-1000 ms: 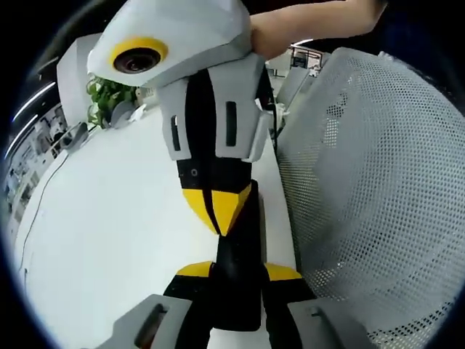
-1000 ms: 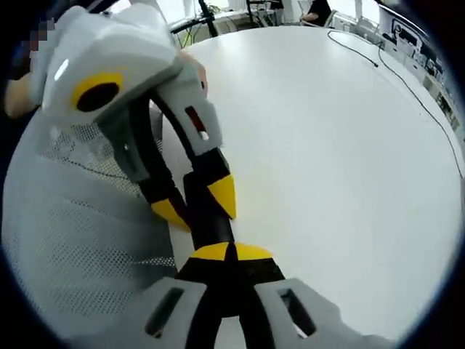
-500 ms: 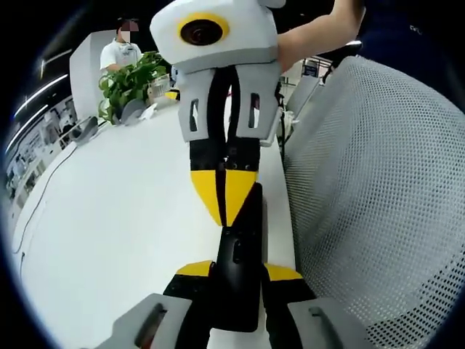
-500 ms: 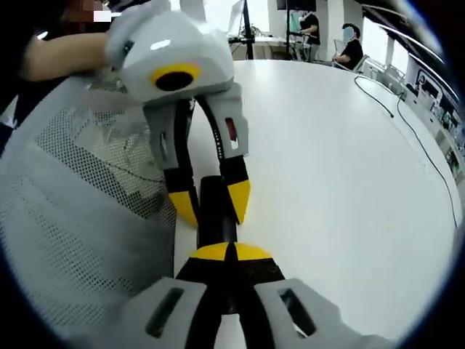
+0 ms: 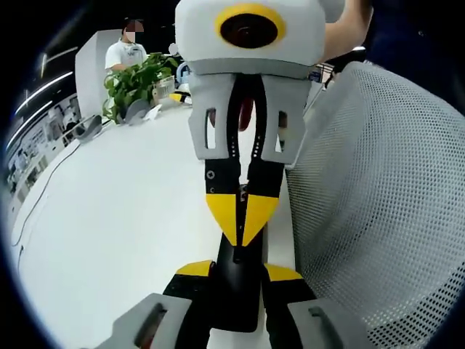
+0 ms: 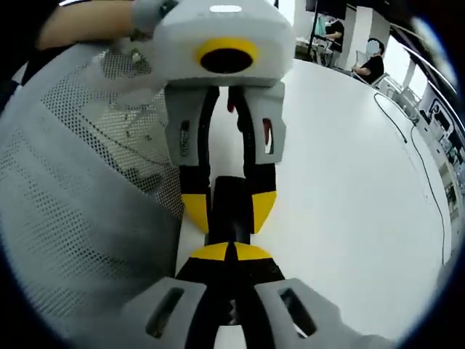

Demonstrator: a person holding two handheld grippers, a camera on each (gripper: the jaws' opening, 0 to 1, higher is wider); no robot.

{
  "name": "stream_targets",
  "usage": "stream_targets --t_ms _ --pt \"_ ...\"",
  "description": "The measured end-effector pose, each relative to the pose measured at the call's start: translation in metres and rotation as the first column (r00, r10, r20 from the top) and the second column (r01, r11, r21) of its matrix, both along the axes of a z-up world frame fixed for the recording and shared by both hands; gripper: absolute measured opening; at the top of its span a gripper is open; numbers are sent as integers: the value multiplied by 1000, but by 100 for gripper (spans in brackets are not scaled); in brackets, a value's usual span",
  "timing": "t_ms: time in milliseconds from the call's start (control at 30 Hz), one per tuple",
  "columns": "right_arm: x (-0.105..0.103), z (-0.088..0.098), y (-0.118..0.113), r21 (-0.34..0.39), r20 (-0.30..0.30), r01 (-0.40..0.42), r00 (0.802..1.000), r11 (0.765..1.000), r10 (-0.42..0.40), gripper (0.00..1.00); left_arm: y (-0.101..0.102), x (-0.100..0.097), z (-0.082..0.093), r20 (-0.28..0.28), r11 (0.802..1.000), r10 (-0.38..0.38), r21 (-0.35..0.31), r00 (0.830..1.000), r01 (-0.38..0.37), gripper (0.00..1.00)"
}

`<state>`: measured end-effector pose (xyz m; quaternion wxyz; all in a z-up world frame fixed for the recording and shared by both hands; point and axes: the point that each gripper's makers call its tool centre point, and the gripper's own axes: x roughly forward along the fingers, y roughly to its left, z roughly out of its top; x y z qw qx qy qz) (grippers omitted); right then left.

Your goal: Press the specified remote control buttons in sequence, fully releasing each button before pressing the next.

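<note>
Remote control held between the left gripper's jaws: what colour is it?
Black. The remote control shows best in the left gripper view, clamped by the left gripper.

From my feed I see a broad white table (image 5: pixel 109 240), a grey mesh chair back (image 5: pixel 378 218) beside it, a leafy plant (image 5: pixel 134 80) at the far end — people seated beyond (image 6: pixel 367 62).

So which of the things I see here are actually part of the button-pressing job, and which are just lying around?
Part of the job:
- remote control, black, clamped by the left gripper
- right gripper, jaws shut, tips on the remote's face

Just around:
- white table
- grey mesh chair back
- potted plant at the far end
- cable lying across the table
</note>
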<state>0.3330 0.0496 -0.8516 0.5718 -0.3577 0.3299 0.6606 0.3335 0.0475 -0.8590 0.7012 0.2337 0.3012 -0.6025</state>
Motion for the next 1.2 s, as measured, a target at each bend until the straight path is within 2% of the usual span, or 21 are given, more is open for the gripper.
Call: stream_targets --t_ms 167,367,600,700,833,967,1067,1200 --pt "-2 0 1 -33 14 -10 1000 999 11 0 0 0 1 0 1000 -2 -1 1000 2 26" --pt "-3 -1 3 -84 87 -52 994 995 60 0 1 0 1 0 1000 -7 2 1000 7 26" --pt "-1 -1 3 -91 94 -31 995 995 40 0 1 -1 1 1 1000 -18 3 1000 18 26" --pt "0 0 3 -73 83 -10 996 997 16 0 1 -1 1 0 1000 -17 0 1000 17 26" --pt "1 1 2 -40 34 40 999 998 -39 0 1 -1 1 -1 1000 -14 -1 1000 14 26" --pt "0 2 2 -26 10 51 999 998 -51 0 1 -1 1 -1 1000 -12 -3 1000 12 26" --pt "-1 2 2 -25 6 50 999 998 -49 0 1 -1 1 -2 1000 -12 -4 1000 12 26" --pt "-1 1 4 -31 30 21 999 999 -20 0 1 -1 2 -5 1000 -11 -5 1000 11 26"
